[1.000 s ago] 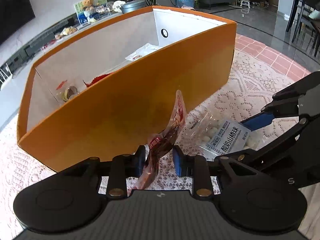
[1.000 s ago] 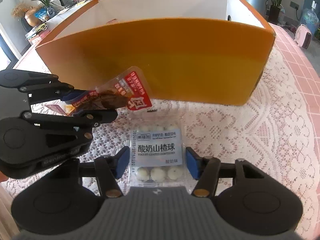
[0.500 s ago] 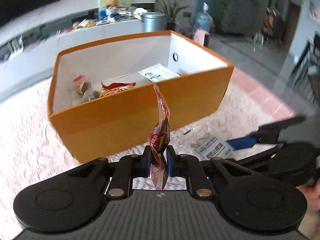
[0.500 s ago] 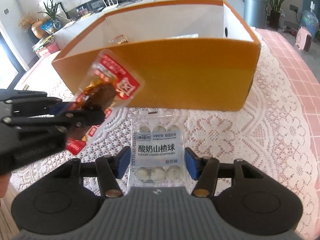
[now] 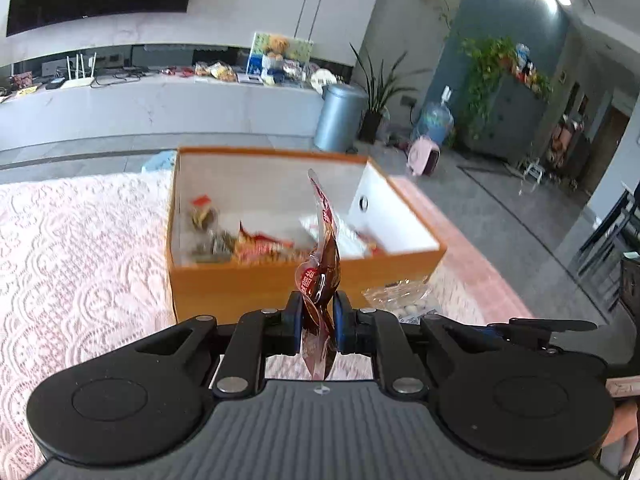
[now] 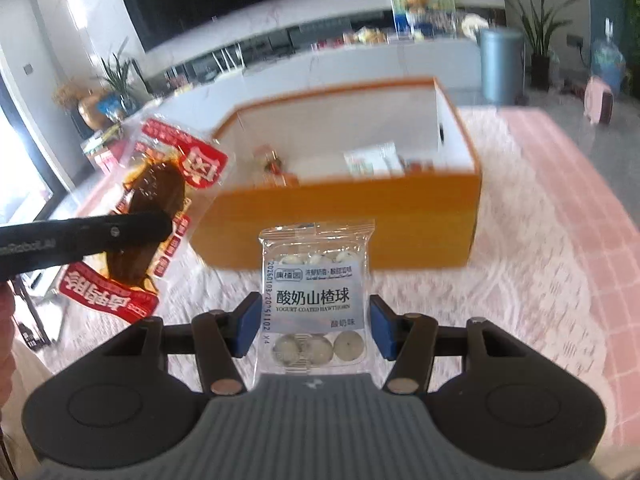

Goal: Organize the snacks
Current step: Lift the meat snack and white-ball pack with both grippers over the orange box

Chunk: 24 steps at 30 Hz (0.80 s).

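Left gripper (image 5: 317, 322) is clamped tight on a red meat snack pouch (image 5: 322, 264), held up edge-on. Right gripper (image 6: 314, 326) has its jaws spread wide around a hawthorn ball packet (image 6: 315, 296), pads apparently just touching its edges, can't tell if gripped. Orange box (image 6: 360, 220) sits ahead of both on the lace cloth (image 5: 80, 240).

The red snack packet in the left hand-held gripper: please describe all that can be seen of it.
The red snack packet is a flat pouch of clear film with red printed labels and white characters; a dark brown piece of food shows inside. The left hand-held gripper is shut on its lower part, so it stands nearly upright, edge-on to the left wrist camera. It hangs in the air in front of the orange box, touching nothing but the blue pads.
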Each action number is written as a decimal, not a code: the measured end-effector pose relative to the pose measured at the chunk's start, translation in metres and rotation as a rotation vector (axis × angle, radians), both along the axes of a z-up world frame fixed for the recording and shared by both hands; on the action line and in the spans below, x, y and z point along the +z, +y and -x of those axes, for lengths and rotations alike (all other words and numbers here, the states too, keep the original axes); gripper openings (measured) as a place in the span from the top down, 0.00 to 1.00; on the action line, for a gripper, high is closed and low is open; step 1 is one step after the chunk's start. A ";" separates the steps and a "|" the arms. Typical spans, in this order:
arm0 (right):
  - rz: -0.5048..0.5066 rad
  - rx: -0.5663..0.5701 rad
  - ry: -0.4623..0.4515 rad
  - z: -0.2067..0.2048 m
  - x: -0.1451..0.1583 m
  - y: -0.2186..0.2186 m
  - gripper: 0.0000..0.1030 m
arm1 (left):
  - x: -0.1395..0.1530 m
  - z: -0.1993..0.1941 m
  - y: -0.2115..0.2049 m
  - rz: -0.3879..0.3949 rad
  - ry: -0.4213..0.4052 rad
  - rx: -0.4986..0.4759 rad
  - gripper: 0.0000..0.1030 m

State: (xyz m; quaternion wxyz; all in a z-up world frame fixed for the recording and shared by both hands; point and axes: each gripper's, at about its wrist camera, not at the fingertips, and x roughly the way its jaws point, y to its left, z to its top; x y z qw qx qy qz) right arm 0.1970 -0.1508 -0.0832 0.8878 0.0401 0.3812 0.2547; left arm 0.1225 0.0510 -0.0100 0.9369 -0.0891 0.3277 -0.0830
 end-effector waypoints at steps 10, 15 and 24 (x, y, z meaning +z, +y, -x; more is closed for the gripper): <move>0.064 0.000 -0.165 -0.031 0.054 0.015 0.46 | 0.030 -0.039 0.004 -0.022 -0.058 0.054 0.84; 0.088 -0.016 -0.203 -0.058 0.066 0.029 0.46 | 0.032 -0.066 0.009 -0.031 -0.069 0.083 0.84; 0.155 0.000 -0.189 -0.114 0.049 0.060 0.46 | 0.009 -0.114 0.031 0.017 0.008 0.132 0.84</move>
